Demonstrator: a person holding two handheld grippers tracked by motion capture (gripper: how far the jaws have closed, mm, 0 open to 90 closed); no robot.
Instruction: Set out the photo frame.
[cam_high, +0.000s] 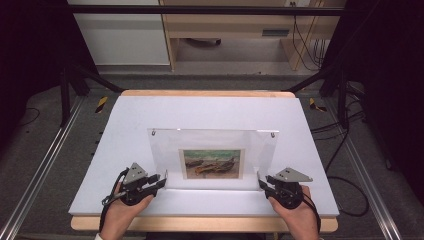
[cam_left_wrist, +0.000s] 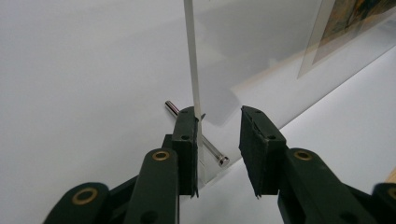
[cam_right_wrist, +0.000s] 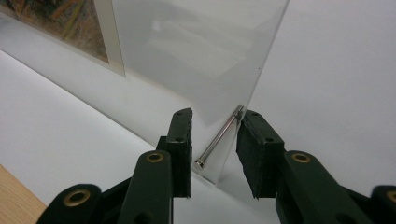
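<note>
Standing upright mid-table, acrylic frame (cam_high: 212, 157) is on its pins. Left gripper (cam_left_wrist: 217, 149) and right gripper (cam_right_wrist: 214, 149) straddle its bottom corners, jaws spread, not pinching. Placement looks done; backing off remains.

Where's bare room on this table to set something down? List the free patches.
Behind the acrylic frame, the white table lies bare to its far edge. The strips left of the left gripper and right of the right gripper are bare too. The near middle, between the grippers, is only a narrow strip. It is crowded at the frame's lower corners, where the jaws straddle the panel.
</note>
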